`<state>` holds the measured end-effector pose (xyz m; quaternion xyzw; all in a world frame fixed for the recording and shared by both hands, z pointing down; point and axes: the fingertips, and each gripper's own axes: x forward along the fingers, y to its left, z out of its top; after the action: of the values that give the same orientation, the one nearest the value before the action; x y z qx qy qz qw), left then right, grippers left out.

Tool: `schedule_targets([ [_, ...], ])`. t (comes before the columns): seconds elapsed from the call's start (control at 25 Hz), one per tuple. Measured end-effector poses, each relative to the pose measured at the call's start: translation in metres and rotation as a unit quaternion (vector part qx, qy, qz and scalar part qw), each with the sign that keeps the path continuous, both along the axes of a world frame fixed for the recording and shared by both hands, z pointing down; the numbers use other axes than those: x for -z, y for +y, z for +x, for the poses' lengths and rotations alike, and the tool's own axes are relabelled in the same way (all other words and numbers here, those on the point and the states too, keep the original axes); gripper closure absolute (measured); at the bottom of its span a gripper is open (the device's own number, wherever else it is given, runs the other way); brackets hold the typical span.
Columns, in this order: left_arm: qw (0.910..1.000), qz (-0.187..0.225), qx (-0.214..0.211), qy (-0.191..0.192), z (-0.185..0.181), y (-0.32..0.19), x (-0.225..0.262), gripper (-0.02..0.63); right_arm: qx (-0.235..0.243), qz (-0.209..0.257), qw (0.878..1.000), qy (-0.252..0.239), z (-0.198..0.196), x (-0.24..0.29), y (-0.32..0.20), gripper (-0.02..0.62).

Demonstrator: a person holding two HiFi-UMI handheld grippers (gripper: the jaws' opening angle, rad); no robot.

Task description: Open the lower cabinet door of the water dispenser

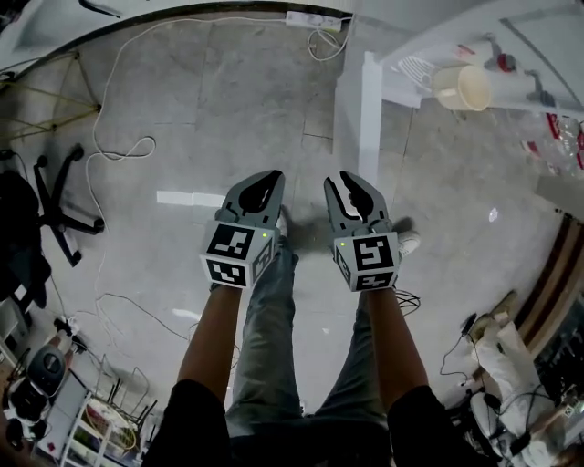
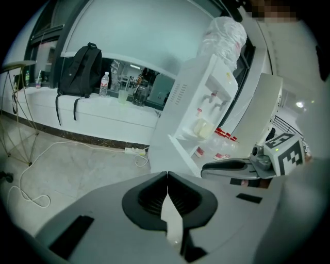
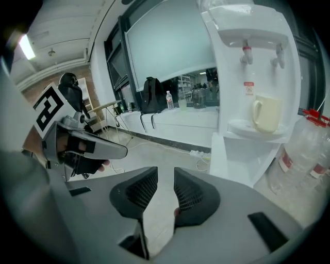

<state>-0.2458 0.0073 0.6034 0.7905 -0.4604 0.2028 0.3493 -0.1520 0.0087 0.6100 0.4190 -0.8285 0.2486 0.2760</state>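
Observation:
The white water dispenser [image 3: 250, 67] stands ahead to the right, with a cream mug [image 3: 267, 113] on its drip tray. Its lower cabinet door [image 3: 220, 154] stands swung out to the left, and the cabinet recess [image 3: 265, 157] shows behind it. From the head view the door [image 1: 370, 119] is a narrow white edge beside the dispenser [image 1: 429, 64]. Both grippers hang in the air over the floor, short of the dispenser. My left gripper [image 1: 272, 175] [image 2: 167, 173] is shut, tips touching, holding nothing. My right gripper [image 1: 345, 179] [image 3: 165, 170] has a narrow gap between its pads, with nothing in it.
Water bottles with red labels [image 3: 304, 149] stand on the floor right of the dispenser. A power strip [image 1: 315, 18] and a long white cable [image 1: 119, 146] lie on the floor. A black office chair [image 1: 55, 201] is at the left; a black backpack [image 2: 82, 72] leans on the far counter.

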Motion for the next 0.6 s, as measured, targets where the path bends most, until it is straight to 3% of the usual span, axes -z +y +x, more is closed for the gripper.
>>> schedule_targets([
  [0.6, 0.9966, 0.054, 0.062, -0.005, 0.023, -0.013, 0.132, 0.589, -0.031, 0.069, 0.997, -0.008, 0.054, 0.144, -0.031, 0.575],
])
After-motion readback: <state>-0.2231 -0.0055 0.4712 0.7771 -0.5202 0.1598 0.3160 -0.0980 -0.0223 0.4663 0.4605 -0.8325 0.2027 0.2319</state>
